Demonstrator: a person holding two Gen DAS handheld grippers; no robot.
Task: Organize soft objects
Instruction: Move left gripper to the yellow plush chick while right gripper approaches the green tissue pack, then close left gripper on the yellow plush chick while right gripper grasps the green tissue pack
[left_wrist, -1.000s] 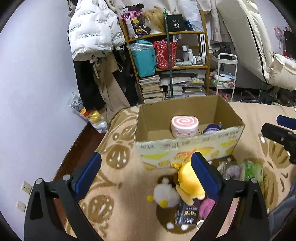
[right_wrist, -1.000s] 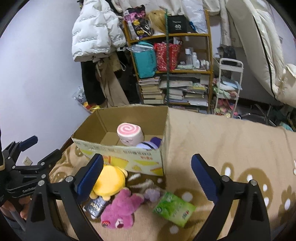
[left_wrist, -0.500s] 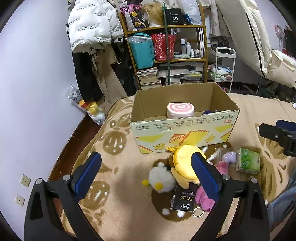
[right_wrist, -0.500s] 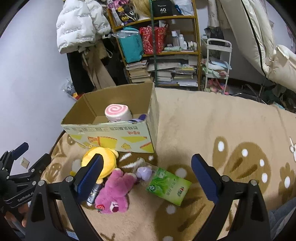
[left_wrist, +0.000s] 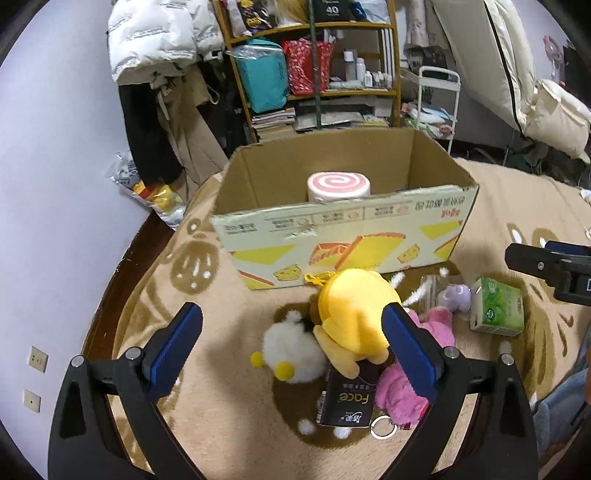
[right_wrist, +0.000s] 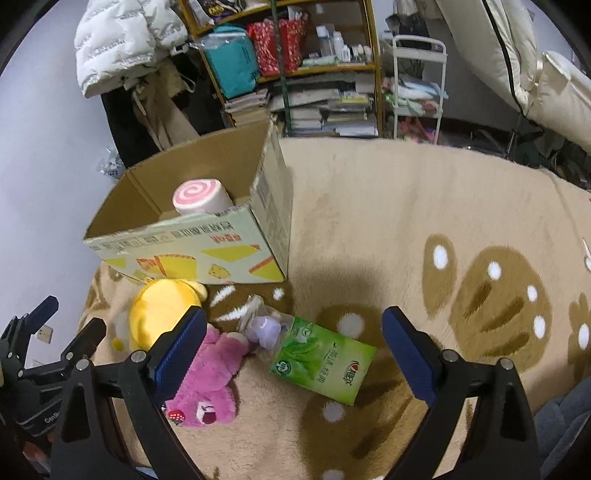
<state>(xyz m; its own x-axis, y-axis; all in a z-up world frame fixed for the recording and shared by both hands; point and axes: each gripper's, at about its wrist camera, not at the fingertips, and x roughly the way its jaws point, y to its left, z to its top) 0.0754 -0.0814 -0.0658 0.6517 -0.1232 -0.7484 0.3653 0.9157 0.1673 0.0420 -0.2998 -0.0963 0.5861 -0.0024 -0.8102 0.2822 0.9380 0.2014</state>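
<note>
**Both grippers spread over the toy pile, nothing held**

With both jaw pairs wide apart and empty, the left gripper (left_wrist: 291, 345) hangs above the near end of the pile and the right gripper (right_wrist: 291, 349) above its other end.

- Left view, nearest: black "Face" pack (left_wrist: 347, 400) lies flat on the blanket (left_wrist: 221, 406), a metal ring (left_wrist: 382, 432) at its near corner. The yellow plush (left_wrist: 352, 314) lies partly on top of it, so its far end is hidden.
- White fluffy plush (left_wrist: 293, 350) touches the yellow plush on its left and sits between the fingers.
- Pink plush (left_wrist: 402, 391) is mostly hidden behind the left gripper's right finger (left_wrist: 408, 350); the right view shows more of it, face toward the camera, though that gripper's left finger (right_wrist: 177, 350) cuts off one side.
- Small purple toy (right_wrist: 264, 328) lies in a clear wrapper, touching the green tissue pack (right_wrist: 321, 363). The shape is hard to make out.
- Green tissue pack sits between the right gripper's fingers, just beside the pink plush.
- Farther back: cardboard box (left_wrist: 343, 225) stands just behind the yellow plush. The pink swirl roll cushion (left_wrist: 338, 186) is inside; its lower part is hidden by the front wall.
</note>
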